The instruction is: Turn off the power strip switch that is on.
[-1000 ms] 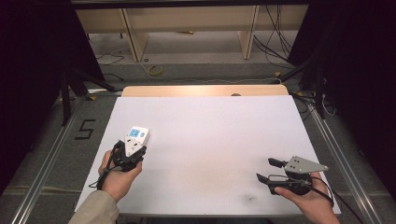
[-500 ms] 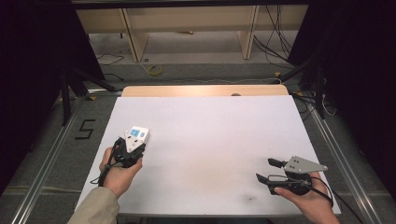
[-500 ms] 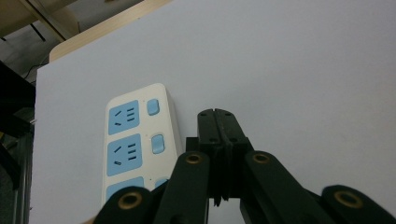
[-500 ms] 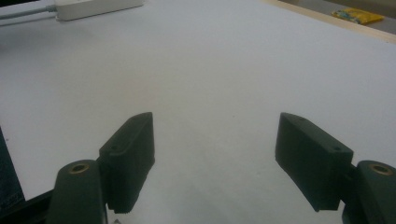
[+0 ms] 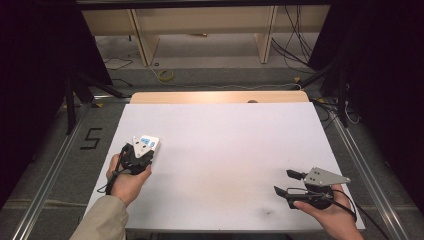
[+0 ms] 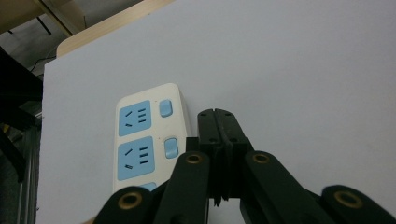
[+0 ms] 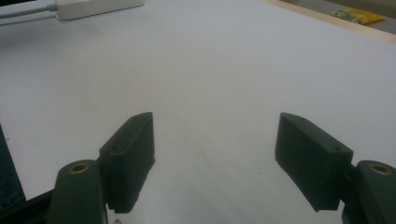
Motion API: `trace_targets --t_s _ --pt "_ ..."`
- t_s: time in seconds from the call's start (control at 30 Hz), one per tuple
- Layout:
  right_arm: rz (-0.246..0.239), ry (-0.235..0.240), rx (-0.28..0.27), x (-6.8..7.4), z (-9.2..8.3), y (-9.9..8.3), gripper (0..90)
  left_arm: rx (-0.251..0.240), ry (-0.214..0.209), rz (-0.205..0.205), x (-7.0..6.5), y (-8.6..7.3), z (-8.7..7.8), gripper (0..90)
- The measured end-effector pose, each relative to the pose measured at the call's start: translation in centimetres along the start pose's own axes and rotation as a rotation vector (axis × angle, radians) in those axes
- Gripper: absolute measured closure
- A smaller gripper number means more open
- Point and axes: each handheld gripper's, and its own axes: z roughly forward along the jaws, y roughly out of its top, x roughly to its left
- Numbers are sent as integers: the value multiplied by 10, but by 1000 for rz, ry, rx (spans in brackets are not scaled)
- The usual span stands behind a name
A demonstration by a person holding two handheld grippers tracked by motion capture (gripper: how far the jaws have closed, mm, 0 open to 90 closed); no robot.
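The white power strip (image 5: 148, 145) lies flat near the sheet's (image 5: 225, 150) left edge, at about nine o'clock from the middle, its blue sockets (image 6: 134, 117) and switches (image 6: 165, 108) facing up. My left claw (image 6: 215, 112) sits just beside the strip's long edge, at its three o'clock in the left gripper view, jaws pressed together with nothing between them. Whether the tips touch the casing I cannot tell. My right claw (image 5: 285, 182) rests at five o'clock on the sheet, well apart from the strip, jaws spread wide and empty.

The step in hand looks like nudging or pressing at the strip with closed tips. To do it well, I judge I should keep the tips low against the casing's side, push along its length rather than at a corner so it slides without spinning, and move slowly, since the smooth sheet gives little grip. To press a switch instead, I come straight down on it.
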Motion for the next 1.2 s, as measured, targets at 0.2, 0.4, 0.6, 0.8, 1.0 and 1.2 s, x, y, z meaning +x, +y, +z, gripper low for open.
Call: trace_targets --t_s 0.2,0.4,0.6,0.8,1.0,1.2 --pt "0 0 1 0 0 0 293 9 13 -12 6 0 4 897" --pt "0 0 1 0 0 0 293 26 16 -20 11 0 9 897" --pt "0 1 1 0 0 0 293 38 17 -27 14 1 13 897" --pt "-1 1 2 0 0 0 292 49 21 -28 17 2 16 897" --pt "-2 0 5 0 0 0 293 61 25 -34 20 2 19 897" --pt "-2 2 5 0 0 0 292 72 34 -37 23 3 24 897"
